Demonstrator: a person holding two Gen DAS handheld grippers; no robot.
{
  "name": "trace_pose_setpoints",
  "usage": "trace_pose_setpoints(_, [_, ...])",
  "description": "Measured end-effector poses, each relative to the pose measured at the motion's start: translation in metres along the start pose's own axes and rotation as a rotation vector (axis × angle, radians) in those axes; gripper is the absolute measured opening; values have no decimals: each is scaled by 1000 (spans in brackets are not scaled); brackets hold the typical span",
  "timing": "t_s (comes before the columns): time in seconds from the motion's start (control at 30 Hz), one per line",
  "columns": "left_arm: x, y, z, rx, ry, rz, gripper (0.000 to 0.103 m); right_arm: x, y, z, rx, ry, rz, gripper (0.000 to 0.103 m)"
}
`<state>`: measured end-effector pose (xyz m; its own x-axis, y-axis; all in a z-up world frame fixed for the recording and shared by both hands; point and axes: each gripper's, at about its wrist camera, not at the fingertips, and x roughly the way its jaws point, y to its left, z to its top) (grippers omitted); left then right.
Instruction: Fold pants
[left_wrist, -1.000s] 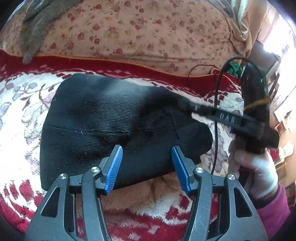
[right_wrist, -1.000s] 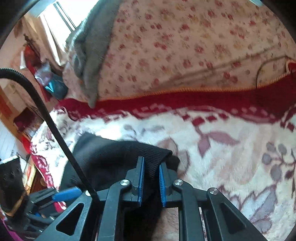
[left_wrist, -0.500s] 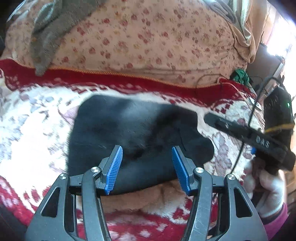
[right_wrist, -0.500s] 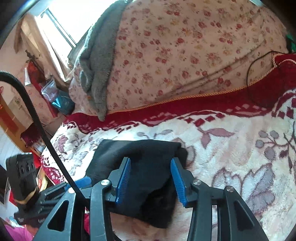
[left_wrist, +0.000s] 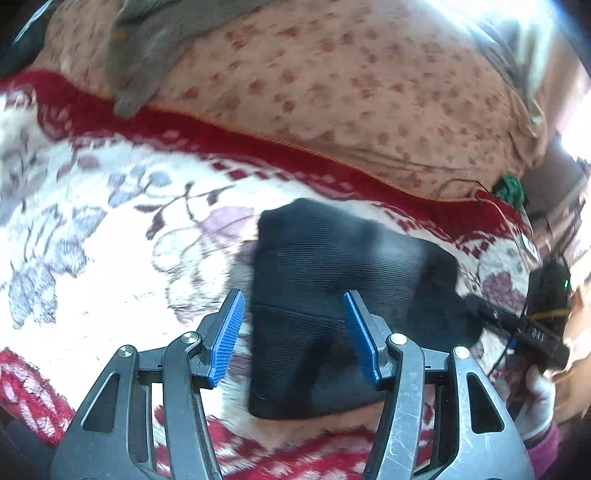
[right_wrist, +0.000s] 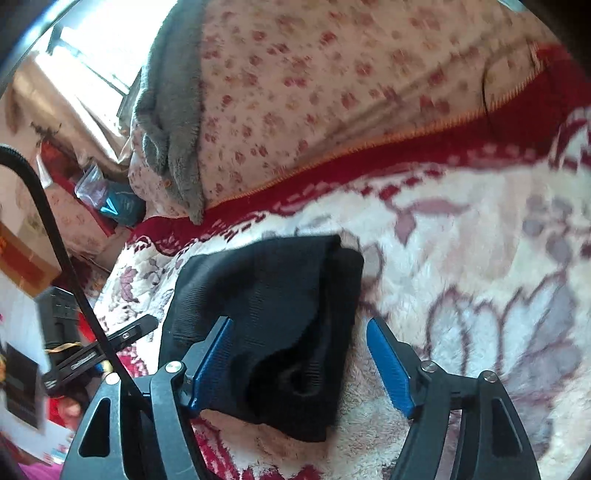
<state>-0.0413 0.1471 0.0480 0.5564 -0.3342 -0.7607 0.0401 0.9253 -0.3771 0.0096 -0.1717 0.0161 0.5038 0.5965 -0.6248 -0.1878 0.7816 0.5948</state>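
The black ribbed pants (left_wrist: 332, 295) lie folded into a compact block on the white and red floral blanket (left_wrist: 110, 258). My left gripper (left_wrist: 295, 336) is open and empty, above the block's near left part. The right gripper shows at the far right of the left wrist view (left_wrist: 517, 328). In the right wrist view the folded pants (right_wrist: 266, 302) lie under my open, empty right gripper (right_wrist: 306, 365), whose left finger (right_wrist: 210, 365) is over the cloth. The left gripper appears at the left edge (right_wrist: 110, 343).
A large floral quilt bundle (left_wrist: 332, 85) with a grey towel (left_wrist: 147, 48) draped on it rises behind the blanket. A black cable (right_wrist: 55, 229) runs across the left of the right wrist view. Room clutter and a window (right_wrist: 85, 59) lie beyond the bed edge.
My right gripper let go of the pants' edge and opened wide, pulling back. My left gripper stayed open and shifted left, so the folded pants now sit further right in its view.
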Motion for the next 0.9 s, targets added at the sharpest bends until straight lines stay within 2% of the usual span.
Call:
trace_pose_setpoints(0.07, [7, 13, 0, -33, 11, -48, 57, 11, -11, -2, 46, 34, 69, 74])
trace_pose_setpoints(0.1, [10, 15, 0, -38, 22, -69, 63, 16, -15, -3, 67, 47, 92, 75])
trace_pose_setpoints(0.17, [22, 19, -1, -48, 55, -132, 67, 25, -21, -4, 94, 61, 140, 76])
trace_pose_setpoints(0.27, [33, 19, -2, -44, 72, -195, 70, 30, -19, -2, 78, 63, 170, 76])
trace_pose_setpoints(0.37, [48, 20, 0, -83, 99, -228, 77, 38, -7, -1, 14, 79, 154, 74])
trace_pose_setpoints(0.47, [50, 19, 1, -100, 80, -239, 77, 41, -6, -2, 5, 52, 135, 63])
trace_pose_setpoints(0.57, [47, 9, 1, -43, 72, -196, 59, 35, -3, -6, -5, 20, 147, 51])
trace_pose_setpoints(0.6, [45, 6, 0, -25, 65, -188, 50, 32, -1, -6, -12, 8, 156, 49])
trace_pose_setpoints(0.7, [33, 4, 2, -8, 42, -194, 37, 24, 7, -4, -29, -11, 168, 44])
trace_pose_setpoints(0.77, [22, 7, 5, -8, 25, -209, 33, 17, 18, -1, -42, -22, 180, 41])
trace_pose_setpoints(0.9, [-10, 20, 14, -4, -33, -179, 33, 18, 46, 3, -68, -15, 227, 41])
